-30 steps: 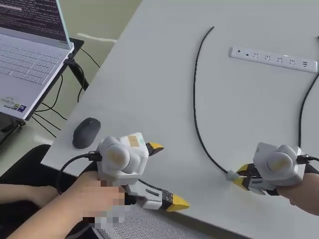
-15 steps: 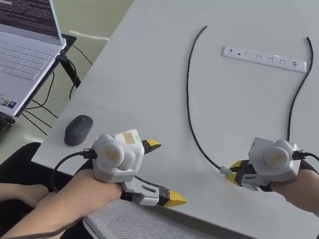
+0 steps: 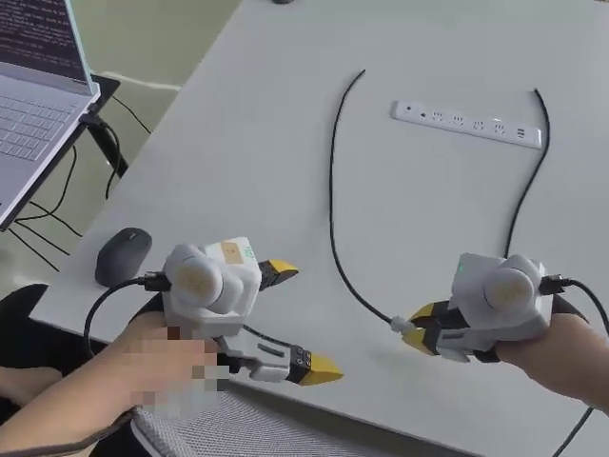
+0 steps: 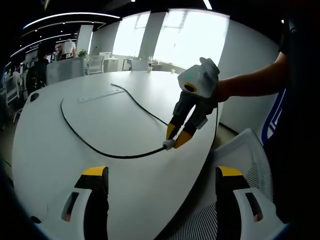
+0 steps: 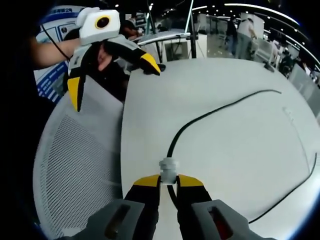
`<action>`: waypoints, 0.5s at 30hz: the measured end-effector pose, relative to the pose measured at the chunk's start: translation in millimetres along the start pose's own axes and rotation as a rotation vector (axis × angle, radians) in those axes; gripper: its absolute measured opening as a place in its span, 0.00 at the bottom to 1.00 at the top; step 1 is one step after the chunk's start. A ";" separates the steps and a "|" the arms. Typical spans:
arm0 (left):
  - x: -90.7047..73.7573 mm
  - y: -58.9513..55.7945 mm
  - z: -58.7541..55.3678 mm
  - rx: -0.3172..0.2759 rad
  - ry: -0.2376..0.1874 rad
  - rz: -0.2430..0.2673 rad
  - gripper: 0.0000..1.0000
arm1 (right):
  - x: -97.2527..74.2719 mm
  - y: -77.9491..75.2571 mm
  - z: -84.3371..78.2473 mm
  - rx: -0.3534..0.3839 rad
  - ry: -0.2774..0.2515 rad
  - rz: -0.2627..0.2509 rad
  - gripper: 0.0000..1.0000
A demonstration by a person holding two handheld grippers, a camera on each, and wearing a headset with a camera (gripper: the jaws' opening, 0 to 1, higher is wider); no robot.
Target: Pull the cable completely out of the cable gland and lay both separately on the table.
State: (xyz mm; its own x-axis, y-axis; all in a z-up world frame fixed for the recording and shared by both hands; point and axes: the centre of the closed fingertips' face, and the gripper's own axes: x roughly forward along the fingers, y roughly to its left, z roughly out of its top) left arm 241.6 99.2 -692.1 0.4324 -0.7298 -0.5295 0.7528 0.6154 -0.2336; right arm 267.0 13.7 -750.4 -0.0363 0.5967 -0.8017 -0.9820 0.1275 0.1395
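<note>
Pinching cable gland, right tool low, left tool spread

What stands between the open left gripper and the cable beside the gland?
Nothing visible: bare table separates the left gripper from the cable. The right gripper holds the cable gland at its end.

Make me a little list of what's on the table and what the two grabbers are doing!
table: white, big
cable: black, curves across the table
cable gland: small, white, on the cable's near end, not pulled off yet
right gripper: shut on the cable, gland at its tips
left gripper: open wide, holds nothing, at the near table edge
also on the table: white power strip, dark mouse
beside the table: open laptop
</note>
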 end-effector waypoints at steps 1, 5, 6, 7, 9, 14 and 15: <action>1.4 -1.7 2.0 0.010 0.003 -0.009 0.88 | -1.8 1.8 1.4 -0.006 -0.001 0.003 0.06; 6.0 -6.7 10.6 0.046 0.008 -0.035 0.88 | -10.2 11.2 10.4 -0.018 -0.010 0.015 0.06; 6.9 -8.1 12.4 0.052 0.008 -0.044 0.88 | -11.9 13.1 12.1 -0.020 -0.012 0.018 0.06; 8.0 -9.4 14.0 0.058 0.010 -0.050 0.88 | -14.1 15.4 14.7 -0.023 -0.017 0.024 0.06; 10.4 -13.1 17.5 0.075 0.014 -0.068 0.87 | -17.9 19.4 19.1 -0.025 -0.026 0.030 0.06; 16.7 -23.0 30.2 0.060 -0.022 -0.115 0.83 | -27.5 30.8 30.8 -0.050 -0.053 0.048 0.06; 17.6 -24.1 31.5 0.056 -0.025 -0.119 0.82 | -28.2 31.6 31.6 -0.051 -0.055 0.049 0.06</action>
State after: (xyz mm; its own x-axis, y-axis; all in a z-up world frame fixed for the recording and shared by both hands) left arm 246.7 62.1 -670.2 0.3500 -0.8041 -0.4805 0.8257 0.5071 -0.2471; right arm 242.9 25.9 -705.1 -0.0757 0.6440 -0.7613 -0.9875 0.0572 0.1466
